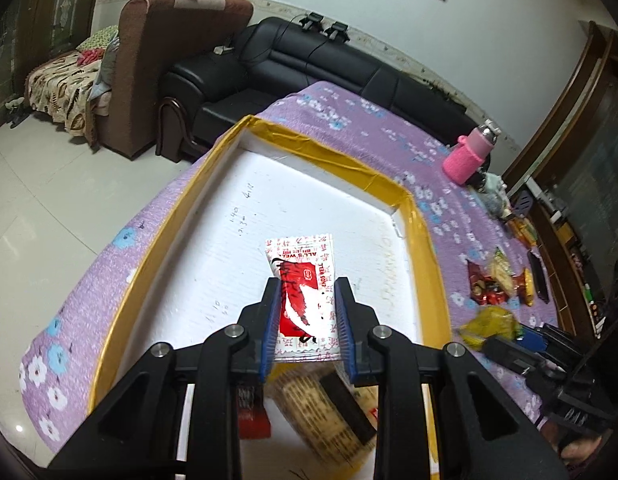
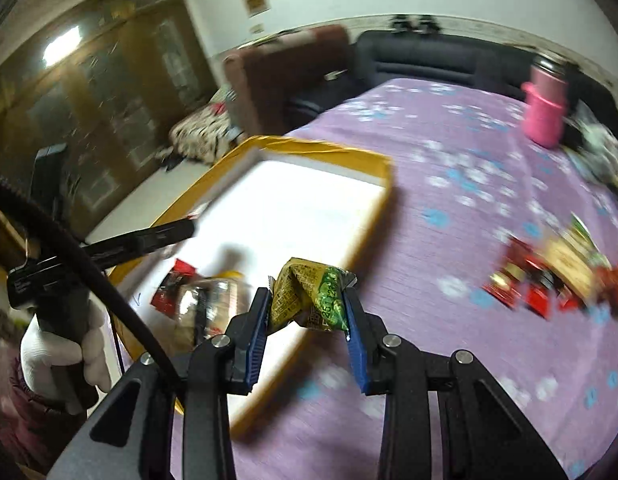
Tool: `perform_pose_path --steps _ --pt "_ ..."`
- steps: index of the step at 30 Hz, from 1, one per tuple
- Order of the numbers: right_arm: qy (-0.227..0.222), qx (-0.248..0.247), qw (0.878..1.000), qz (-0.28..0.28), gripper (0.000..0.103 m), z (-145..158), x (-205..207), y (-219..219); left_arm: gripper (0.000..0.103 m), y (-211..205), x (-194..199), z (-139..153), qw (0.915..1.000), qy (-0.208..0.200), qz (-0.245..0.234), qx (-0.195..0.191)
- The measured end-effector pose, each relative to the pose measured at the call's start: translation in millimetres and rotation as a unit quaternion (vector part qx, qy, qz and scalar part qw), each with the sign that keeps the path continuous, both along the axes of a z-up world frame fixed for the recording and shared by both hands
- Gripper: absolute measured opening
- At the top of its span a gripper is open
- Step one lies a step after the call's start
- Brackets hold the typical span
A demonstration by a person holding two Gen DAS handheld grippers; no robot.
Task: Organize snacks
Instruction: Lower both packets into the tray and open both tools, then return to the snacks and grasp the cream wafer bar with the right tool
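While the left gripper clamps a red-and-white sachet above the yellow-rimmed white tray, the right gripper grips a yellow-green snack packet over the tray's near edge. More snacks lie piled on the purple floral tablecloth.

The tablecloth is purple with white and blue flowers. The tray has a yellow rim and white floor; the packet on it is red and white. The held snack is yellow-green.
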State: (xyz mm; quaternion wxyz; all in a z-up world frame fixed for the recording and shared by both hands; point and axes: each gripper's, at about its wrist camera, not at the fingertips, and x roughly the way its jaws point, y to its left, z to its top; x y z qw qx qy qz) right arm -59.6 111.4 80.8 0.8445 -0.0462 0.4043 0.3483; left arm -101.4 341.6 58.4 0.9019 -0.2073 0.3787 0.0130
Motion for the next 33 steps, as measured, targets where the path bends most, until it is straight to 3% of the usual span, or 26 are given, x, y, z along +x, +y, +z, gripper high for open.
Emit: perform_pose_path --steps 8,13,14,16,18,20,23,29,33 --pt "0.008 -0.053 0.998 0.035 0.035 -28.9 15.8 66.0 0.032 9.0 3.0 -5.5 0.9996 0.004 -0.007 -0.029" --pt "0.015 -0.049 0.998 0.022 0.05 -37.5 23.4 72.1 0.056 17.0 -6.4 -2.9 0.9984 -0.005 -0.001 -0.057" --pt "0.015 -0.045 0.999 0.021 0.051 -35.8 23.4 72.2 0.06 17.9 -8.7 -1.5 0.9978 -0.007 0.002 -0.066" --pt "0.015 -0.033 0.999 0.02 0.051 -30.7 20.6 69.6 0.081 20.6 -14.8 1.7 0.9964 -0.012 0.013 -0.083" --pt "0.008 -0.023 1.0 0.016 0.051 -22.0 15.1 64.1 0.087 22.7 -24.7 6.2 0.9936 -0.023 0.025 -0.108" --pt "0.0 -0.008 1.0 0.008 0.052 -12.1 10.5 52.5 0.089 21.6 -35.3 10.0 0.9879 -0.045 0.017 -0.147" --pt "-0.012 0.009 1.0 -0.008 0.053 0.6 6.2 31.6 0.089 13.1 -48.7 17.0 0.9824 -0.063 0.008 -0.176" --pt "-0.012 0.051 0.998 -0.028 0.056 18.6 -1.0 -4.0 0.089 -17.5 -71.5 43.3 0.9846 -0.093 0.001 -0.148" --pt "0.013 0.053 0.998 -0.009 0.056 14.6 11.3 15.5 0.089 -31.7 -84.1 53.0 0.9863 -0.083 0.005 -0.142"
